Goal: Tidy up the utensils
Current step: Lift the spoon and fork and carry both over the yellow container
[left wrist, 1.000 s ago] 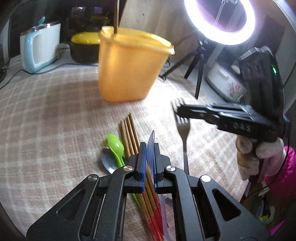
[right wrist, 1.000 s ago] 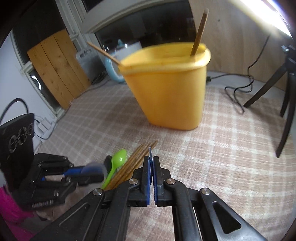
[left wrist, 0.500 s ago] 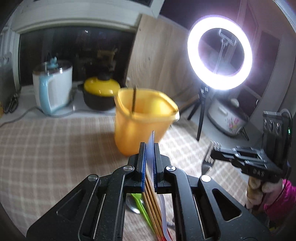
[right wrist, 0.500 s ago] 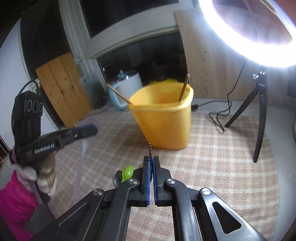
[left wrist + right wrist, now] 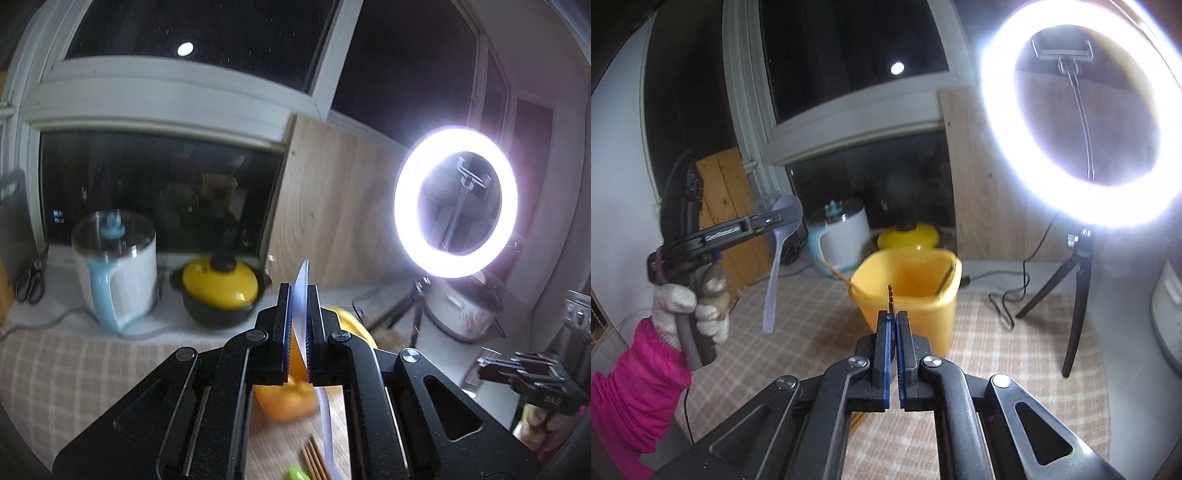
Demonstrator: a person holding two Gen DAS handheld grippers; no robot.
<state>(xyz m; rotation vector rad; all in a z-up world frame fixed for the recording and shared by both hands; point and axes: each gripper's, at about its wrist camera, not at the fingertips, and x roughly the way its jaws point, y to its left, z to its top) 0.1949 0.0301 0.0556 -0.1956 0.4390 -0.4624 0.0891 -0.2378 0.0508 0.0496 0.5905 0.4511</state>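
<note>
Your checked table [image 5: 997, 354] carries the yellow bin [image 5: 908, 291], which stands ahead of both grippers with two chopsticks [image 5: 834, 273] leaning inside. Your left gripper [image 5: 299, 325] has its fingers clenched on a translucent plastic spoon [image 5: 779, 251], bowl up, handle hanging. Your right gripper [image 5: 894, 332] has its fingers clamped on a fork [image 5: 891, 295], only its tip showing above the bin.

Both claws [image 5: 300, 328] [image 5: 894, 347] clamped, raised

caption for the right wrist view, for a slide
Right gripper shut on a fork above the yellow bin; left gripper holds a translucent spoon aloft.
</note>
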